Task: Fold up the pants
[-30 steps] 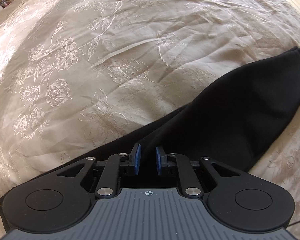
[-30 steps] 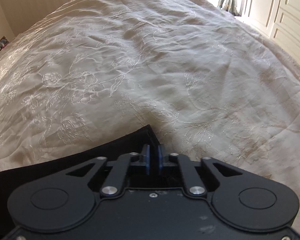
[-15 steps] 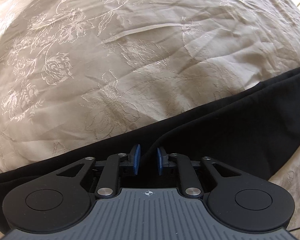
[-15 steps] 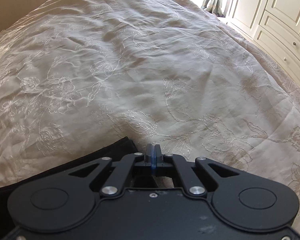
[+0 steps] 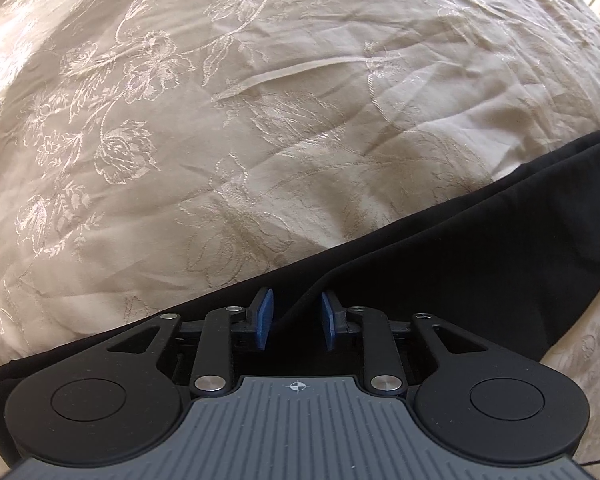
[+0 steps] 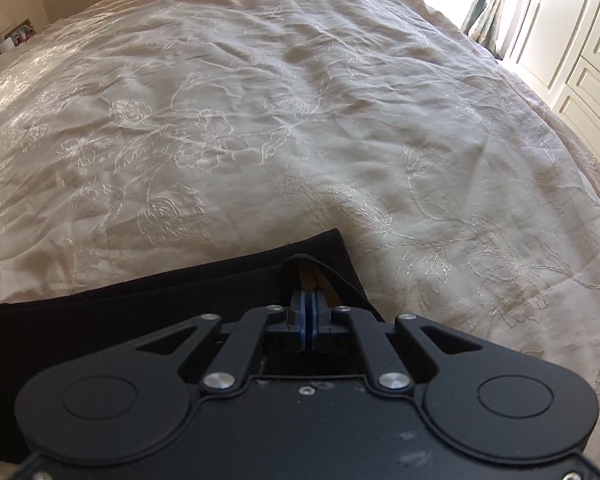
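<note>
Left wrist view: left tongs [image 5: 296, 321] are spreading above the black pants [image 5: 440, 276], no cloth between pads | right tongs [image 6: 309, 317] are pressing together at the pants' end [image 6: 180, 304] on the bed [image 6: 300, 120] | advice: release only once edges are lying aligned, then smooth flat.

The left gripper [image 5: 296, 322] points down at the black pants [image 5: 440, 276], its blue-padded fingers [image 5: 265, 318] apart and its jaws opening, with a ridge of the dark cloth running up between them. The pants lie in a band from 8 o'clock to 3 o'clock across a cream bedspread [image 5: 236, 120] embroidered with flowers, which fills the frame from 9 through 12 to 2 o'clock.
</note>
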`<state>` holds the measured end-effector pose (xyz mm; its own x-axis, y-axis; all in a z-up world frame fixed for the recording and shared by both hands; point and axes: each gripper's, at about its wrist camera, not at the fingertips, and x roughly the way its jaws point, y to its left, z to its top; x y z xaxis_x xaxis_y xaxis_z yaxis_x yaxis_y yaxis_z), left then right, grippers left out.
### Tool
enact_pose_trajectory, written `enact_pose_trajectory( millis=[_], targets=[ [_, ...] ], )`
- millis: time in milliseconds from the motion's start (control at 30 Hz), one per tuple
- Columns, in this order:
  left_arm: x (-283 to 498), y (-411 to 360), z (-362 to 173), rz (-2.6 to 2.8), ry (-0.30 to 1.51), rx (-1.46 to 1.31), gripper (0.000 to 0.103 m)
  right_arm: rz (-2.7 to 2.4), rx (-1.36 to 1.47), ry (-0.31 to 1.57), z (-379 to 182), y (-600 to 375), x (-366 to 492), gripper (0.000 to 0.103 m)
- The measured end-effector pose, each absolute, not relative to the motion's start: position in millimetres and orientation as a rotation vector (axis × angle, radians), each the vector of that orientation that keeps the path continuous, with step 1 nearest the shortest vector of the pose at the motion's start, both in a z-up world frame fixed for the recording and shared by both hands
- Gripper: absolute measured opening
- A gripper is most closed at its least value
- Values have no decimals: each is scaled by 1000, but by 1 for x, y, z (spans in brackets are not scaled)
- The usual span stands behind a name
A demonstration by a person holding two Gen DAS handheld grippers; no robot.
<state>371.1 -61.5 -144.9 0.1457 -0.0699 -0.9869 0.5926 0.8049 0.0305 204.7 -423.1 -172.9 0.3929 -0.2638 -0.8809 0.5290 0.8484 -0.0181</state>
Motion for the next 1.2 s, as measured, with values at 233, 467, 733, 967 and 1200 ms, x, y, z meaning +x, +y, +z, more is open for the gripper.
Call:
enact_pose_trajectory(
  millis=[233,467,733,967,1200],
  targets=[
    [370,-55,-142,-510,1327,476,28,-584,280,1012,-172,-434,206,1],
    [358,-54,-136,-519,1296,465,12,-601,285,984,-164,-449,205,1],
    [357,-49,-132,-487,1296,441,11,-574,327,891,-149,-447,195,38],
    [360,-43,-130,-458,1297,405,11,-501,256,988,-168,-437,209,8],
    [365,-35,-128,-419,1296,376,11,-505,220,986,-168,-439,219,9]
  ],
)
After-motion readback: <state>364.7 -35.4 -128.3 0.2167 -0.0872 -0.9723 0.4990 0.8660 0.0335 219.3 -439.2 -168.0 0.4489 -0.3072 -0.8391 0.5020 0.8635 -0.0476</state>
